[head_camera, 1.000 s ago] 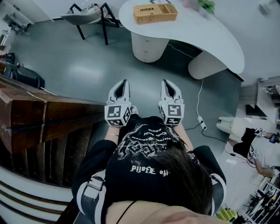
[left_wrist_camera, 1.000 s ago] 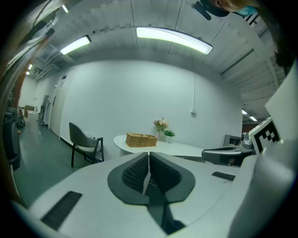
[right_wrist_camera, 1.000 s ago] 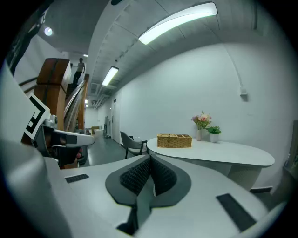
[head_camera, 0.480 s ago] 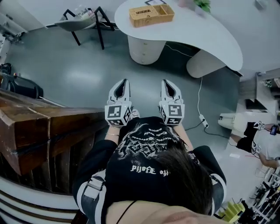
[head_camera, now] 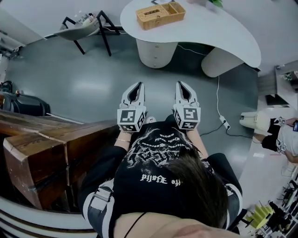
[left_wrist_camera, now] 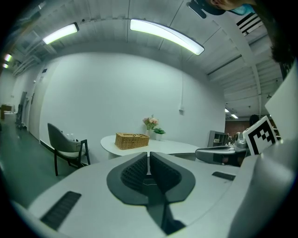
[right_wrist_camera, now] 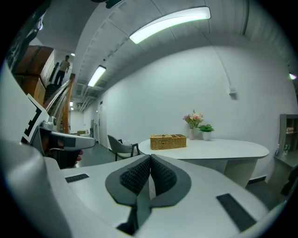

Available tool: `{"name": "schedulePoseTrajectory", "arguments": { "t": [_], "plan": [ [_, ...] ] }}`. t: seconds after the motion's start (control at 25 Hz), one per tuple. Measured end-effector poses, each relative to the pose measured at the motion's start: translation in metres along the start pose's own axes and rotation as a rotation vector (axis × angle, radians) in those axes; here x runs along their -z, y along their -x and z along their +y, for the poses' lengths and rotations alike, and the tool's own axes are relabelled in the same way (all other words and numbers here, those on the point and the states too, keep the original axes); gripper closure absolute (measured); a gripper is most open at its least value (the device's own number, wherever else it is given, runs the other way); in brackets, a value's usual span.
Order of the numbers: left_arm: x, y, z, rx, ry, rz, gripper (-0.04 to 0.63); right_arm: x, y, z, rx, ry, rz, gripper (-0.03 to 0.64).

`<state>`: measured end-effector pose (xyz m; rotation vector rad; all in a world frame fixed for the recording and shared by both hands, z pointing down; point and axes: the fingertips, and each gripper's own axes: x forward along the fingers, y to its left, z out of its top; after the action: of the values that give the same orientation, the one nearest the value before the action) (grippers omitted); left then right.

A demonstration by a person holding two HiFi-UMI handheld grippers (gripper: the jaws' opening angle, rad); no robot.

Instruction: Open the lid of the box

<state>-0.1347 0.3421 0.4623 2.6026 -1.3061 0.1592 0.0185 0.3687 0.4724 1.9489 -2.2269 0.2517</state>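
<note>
a rectangular woven wicker box (head_camera: 160,14) sits on the curved white table (head_camera: 223,32).

Left gripper (head_camera: 135,91) and right gripper (head_camera: 183,89) side by side at chest height — jaws together, both empty.

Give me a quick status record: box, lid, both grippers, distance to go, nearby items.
box: wicker box on the white table, near its left end in the head view
lid: too far off to tell its state
left gripper: shut, empty
right gripper: shut, empty
contact: none; open floor lies between both grippers and the table
nearby: chair left of the table; flowers on the table right of the box in the right gripper view
</note>
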Motion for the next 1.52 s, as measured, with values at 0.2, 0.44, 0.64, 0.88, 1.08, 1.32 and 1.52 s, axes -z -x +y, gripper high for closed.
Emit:
{"name": "schedulePoseTrajectory", "arguments": {
  "t": [0.2, 0.44, 0.64, 0.88, 1.08, 1.32, 1.52],
  "plan": [
    [0.005, -0.017, 0.013, -0.007, 0.018, 0.002, 0.566, 0.014, -0.008, -0.011, 0.021, 0.013, 0.045, 0.591],
    [0.014, -0.028, 0.014, -0.019, 0.037, 0.02, 0.565, 0.018, -0.02, -0.022, 0.01, 0.049, 0.072, 0.591],
    [0.014, -0.043, 0.018, -0.045, 0.025, 0.032, 0.566, 0.017, -0.048, -0.028, -0.054, 0.105, 0.082, 0.591],
    [0.006, -0.076, 0.032, -0.115, 0.014, 0.043, 0.566, 0.007, -0.095, -0.045, -0.12, 0.091, 0.071, 0.591],
    [-0.001, -0.116, 0.038, -0.139, 0.039, 0.044, 0.566, -0.006, -0.134, -0.065, -0.172, 0.085, 0.058, 0.591],
    [-0.018, -0.171, 0.035, -0.173, 0.051, 0.026, 0.566, -0.02, -0.176, -0.098, -0.226, 0.1, 0.055, 0.591],
    [-0.023, -0.211, 0.031, -0.202, 0.04, 0.038, 0.566, -0.028, -0.213, -0.127, -0.271, 0.097, 0.05, 0.591]
  ]
}}
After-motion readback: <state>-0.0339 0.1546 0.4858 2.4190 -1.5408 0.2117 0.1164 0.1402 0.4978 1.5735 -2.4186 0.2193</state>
